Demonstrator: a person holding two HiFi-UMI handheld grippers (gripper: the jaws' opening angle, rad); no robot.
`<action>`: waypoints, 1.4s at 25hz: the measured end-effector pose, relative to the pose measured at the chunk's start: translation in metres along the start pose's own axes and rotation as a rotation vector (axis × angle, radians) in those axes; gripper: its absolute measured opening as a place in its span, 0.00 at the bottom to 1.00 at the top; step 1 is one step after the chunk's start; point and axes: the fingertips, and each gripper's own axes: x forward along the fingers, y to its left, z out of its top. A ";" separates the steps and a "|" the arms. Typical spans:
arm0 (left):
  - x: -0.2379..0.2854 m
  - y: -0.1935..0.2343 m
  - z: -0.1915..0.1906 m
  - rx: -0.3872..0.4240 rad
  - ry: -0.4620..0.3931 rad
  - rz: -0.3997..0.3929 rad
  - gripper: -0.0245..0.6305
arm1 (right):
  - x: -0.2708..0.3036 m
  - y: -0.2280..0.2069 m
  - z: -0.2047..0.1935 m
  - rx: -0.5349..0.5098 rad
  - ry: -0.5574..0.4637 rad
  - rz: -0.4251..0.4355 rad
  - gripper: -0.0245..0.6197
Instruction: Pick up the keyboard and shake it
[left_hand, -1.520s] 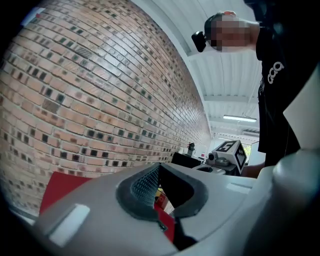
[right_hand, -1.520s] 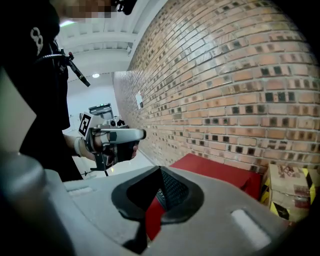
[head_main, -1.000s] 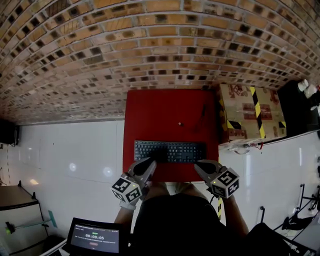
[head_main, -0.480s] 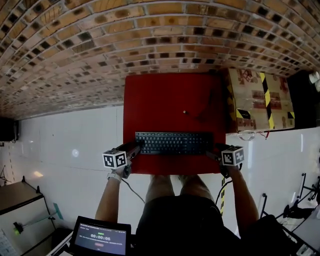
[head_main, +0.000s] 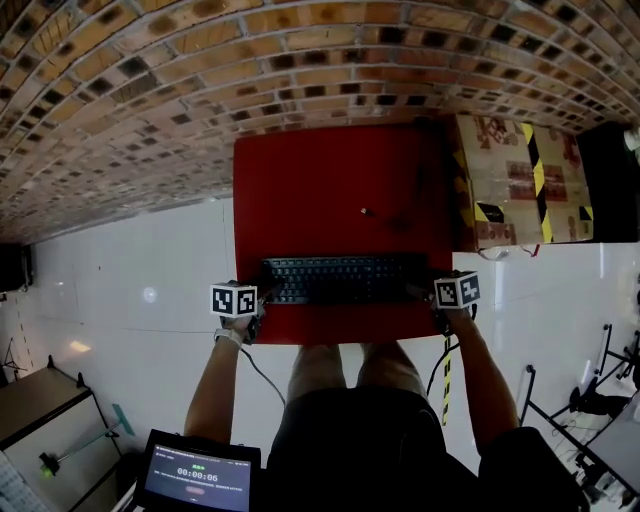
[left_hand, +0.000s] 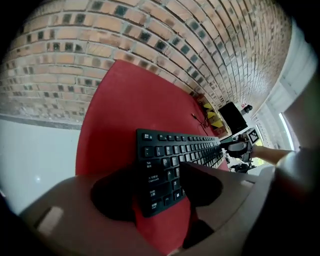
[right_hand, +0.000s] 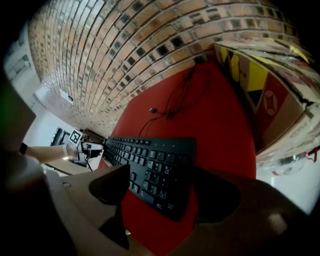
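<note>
The left gripper (left_hand: 159, 185) is straddling the keyboard's (left_hand: 172, 155) left end. Its fingers have just been opening and are gaping wide, released. The right gripper (right_hand: 161, 187) is doing likewise around the right end. The keyboard is lying on the red desk (head_main: 330, 180).

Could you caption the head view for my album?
The left gripper and right gripper, jaws just opened, straddle the ends of a black keyboard on a red surface.
</note>
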 end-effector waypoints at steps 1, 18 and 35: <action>0.003 0.001 0.001 0.007 0.010 0.007 0.47 | 0.002 0.000 0.001 -0.004 0.004 -0.004 0.62; -0.005 0.011 0.002 -0.038 -0.045 -0.070 0.35 | -0.022 0.016 0.003 0.184 -0.030 0.452 0.60; -0.032 -0.013 0.008 0.090 -0.189 0.047 0.35 | -0.009 0.014 0.012 -0.195 -0.187 -0.410 0.66</action>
